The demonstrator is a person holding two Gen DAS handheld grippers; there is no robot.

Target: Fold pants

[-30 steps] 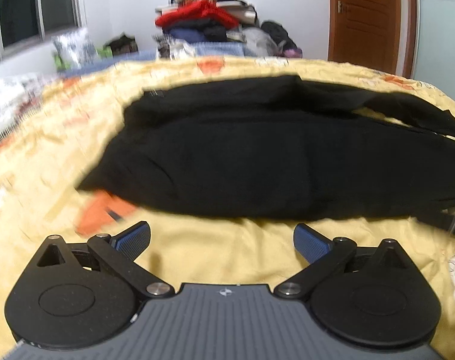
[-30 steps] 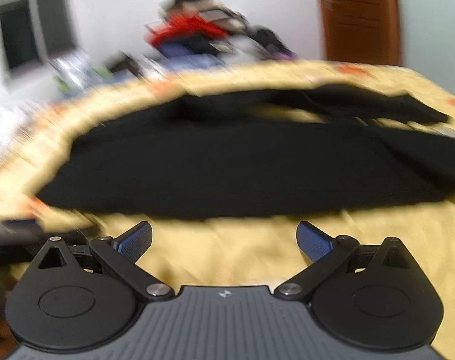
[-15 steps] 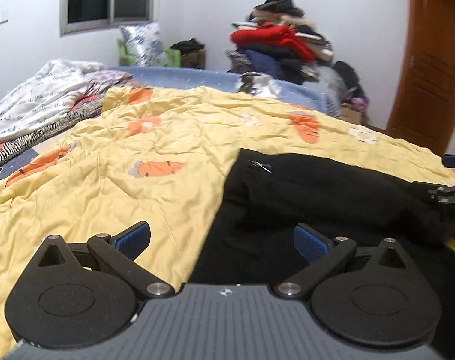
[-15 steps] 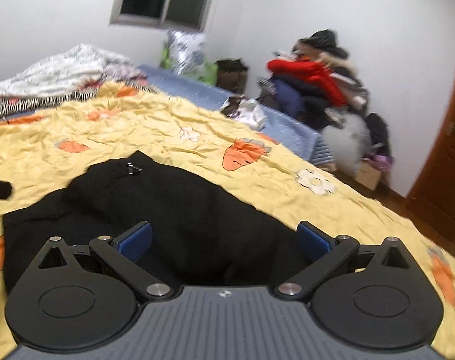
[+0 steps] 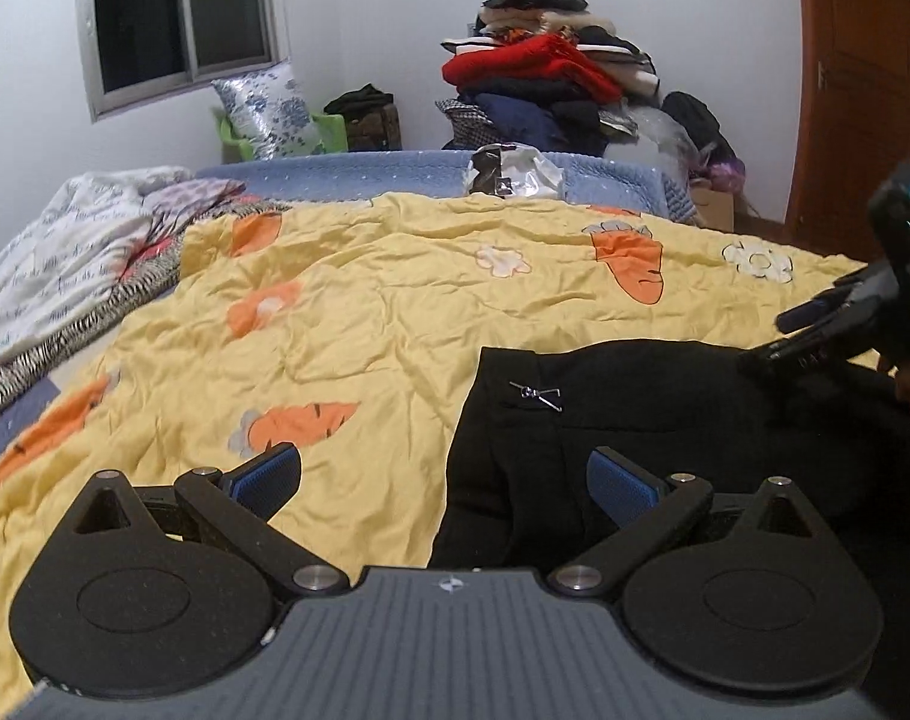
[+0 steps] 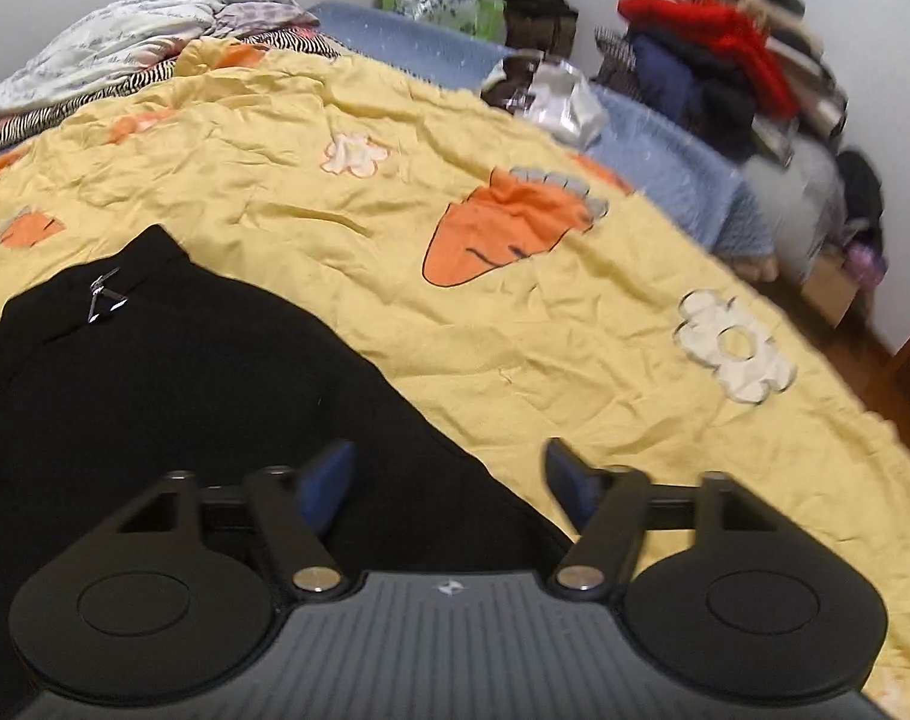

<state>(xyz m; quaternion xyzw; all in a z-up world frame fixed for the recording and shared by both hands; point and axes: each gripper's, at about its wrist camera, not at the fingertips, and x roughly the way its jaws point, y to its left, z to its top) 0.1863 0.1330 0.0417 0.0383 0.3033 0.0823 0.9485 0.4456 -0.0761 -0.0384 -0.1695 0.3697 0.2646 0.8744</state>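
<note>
Both claws swung toward the pants [image 5: 635, 420] waistband — right claw [image 6: 446, 480] closing.

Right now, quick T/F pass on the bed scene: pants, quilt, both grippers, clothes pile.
1. The black pants lie on a yellow carrot-print quilt. True.
2. The left gripper is clamped on the pants. False: its jaws stand wide apart, with the pants' edge between them but untouched.
3. The right gripper holds the quilt. False: its jaws are closing, with only the pants' edge and quilt below, nothing pinched.
4. A small metal clasp sits on the pants near one edge. True.
5. The clothes pile sits on the quilt. False: it stands beyond the bed by the wall.
</note>
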